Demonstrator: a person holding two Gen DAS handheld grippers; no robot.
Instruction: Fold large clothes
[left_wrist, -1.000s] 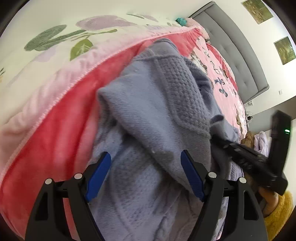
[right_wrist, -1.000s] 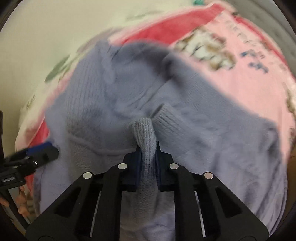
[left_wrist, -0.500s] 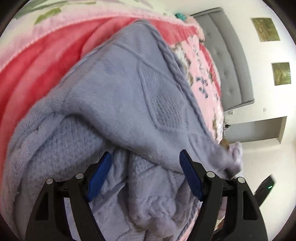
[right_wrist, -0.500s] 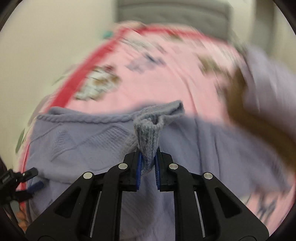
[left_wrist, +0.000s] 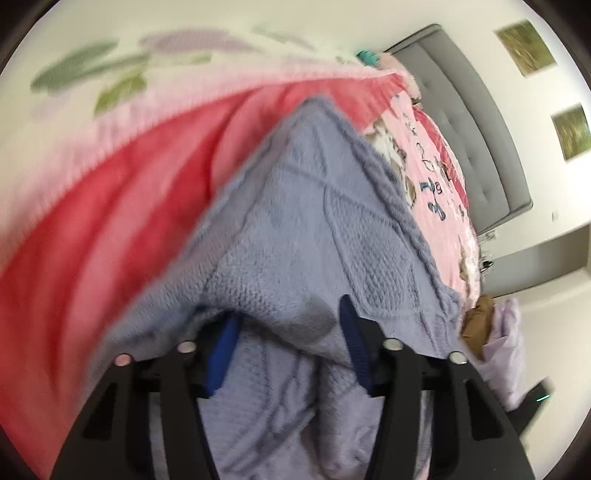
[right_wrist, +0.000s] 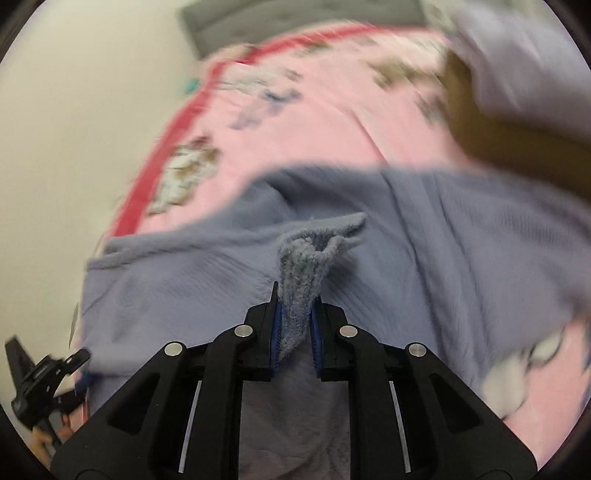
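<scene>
Our right gripper (right_wrist: 294, 314) is clamped on a ribbed edge of the lavender knit sweater (left_wrist: 314, 221), which lies spread over the pink bedspread (right_wrist: 314, 122). We see our left gripper (left_wrist: 288, 332) spread apart over its folds.

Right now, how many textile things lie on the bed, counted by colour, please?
Blue-grey: 1, the knit sweater, held by the right gripper.
Pink: 1, the printed blanket.
Pale lilac: 1, a garment.
Brown: 1, a cloth.
Total: 4
</scene>
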